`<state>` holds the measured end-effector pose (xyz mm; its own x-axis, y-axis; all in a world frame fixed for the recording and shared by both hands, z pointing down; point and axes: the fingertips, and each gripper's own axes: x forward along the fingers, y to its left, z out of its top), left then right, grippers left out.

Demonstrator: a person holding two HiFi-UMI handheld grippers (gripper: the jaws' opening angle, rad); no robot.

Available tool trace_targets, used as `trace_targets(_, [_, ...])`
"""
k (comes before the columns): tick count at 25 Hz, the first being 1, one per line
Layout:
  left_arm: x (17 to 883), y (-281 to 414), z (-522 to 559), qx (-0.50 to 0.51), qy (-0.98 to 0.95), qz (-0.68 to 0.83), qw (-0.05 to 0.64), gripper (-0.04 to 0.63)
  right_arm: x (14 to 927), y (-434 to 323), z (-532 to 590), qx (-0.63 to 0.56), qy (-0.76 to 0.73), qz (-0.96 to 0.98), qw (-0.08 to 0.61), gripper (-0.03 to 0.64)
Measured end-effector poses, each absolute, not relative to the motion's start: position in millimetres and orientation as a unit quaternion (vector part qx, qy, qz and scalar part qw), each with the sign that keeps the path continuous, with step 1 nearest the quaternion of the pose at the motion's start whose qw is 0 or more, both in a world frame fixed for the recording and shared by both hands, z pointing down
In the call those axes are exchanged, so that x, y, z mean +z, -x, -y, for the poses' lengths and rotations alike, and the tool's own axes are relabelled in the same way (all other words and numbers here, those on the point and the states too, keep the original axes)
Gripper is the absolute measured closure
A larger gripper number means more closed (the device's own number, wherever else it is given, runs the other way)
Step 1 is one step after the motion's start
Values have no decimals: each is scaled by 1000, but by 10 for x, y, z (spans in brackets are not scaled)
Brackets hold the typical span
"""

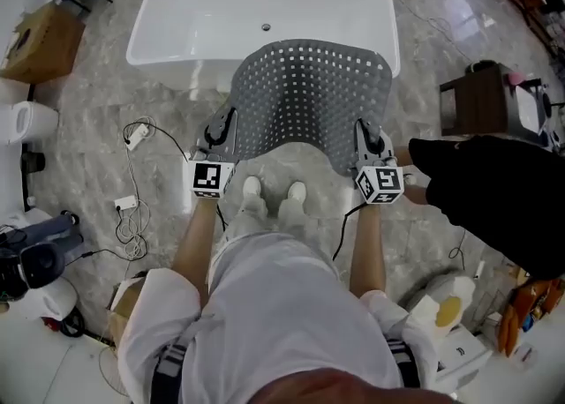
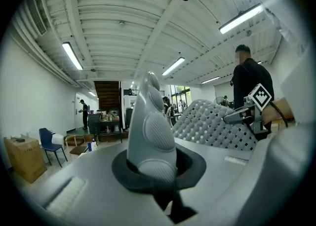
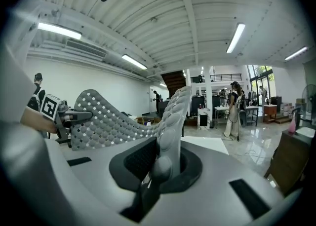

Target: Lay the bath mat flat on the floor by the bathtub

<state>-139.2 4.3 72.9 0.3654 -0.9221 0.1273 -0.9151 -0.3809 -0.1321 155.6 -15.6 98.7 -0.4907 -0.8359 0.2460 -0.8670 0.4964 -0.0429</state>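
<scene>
A grey perforated bath mat (image 1: 309, 98) hangs in the air in front of the white bathtub (image 1: 199, 18), its far edge over the tub's near rim. My left gripper (image 1: 222, 133) is shut on the mat's near left corner, and my right gripper (image 1: 366, 139) is shut on the near right corner. In the left gripper view the mat's edge (image 2: 153, 131) stands up between the jaws and the sheet (image 2: 212, 124) sags away to the right gripper (image 2: 249, 114). In the right gripper view the mat (image 3: 170, 121) is pinched the same way, sagging toward the left gripper (image 3: 69, 119).
Marble floor (image 1: 106, 102) lies between me and the tub. Cables and plugs (image 1: 132, 173) trail at the left. A dark side table (image 1: 481, 98) and a person in black (image 1: 494, 190) are at the right. A cardboard box (image 1: 40, 41) sits far left. My feet (image 1: 272, 195) stand under the mat.
</scene>
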Motion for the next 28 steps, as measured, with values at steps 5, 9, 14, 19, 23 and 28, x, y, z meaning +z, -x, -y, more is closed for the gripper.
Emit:
trace_targets(5, [1336,1480,238,-120,831,-544,-6,574,1655,-1516,384,120,-497,852,117,595])
trace_targets(9, [1728,1481,378,-141,830,-539,-21,574,2126,-1478,502,156,-495,846,122,595])
trace_targets(14, [2361,1549,481,-154,823,-543,-71,574,2653,-1461,606,183,-489,839,149,595])
trace_targets(19, [2971,1606,591,-176,815,-542,-105,574,3221,-1472,669,218,-483,831,171,595])
trace_targets(23, [3483,1651,675,-195,811,-538,-122,574,3778,-1491,665,251,-479,820,185,595])
trace_targets(28, [4210,1632,754,-227,805,-529,-147,572,4559,-1532,690,293,-475,804,204,595])
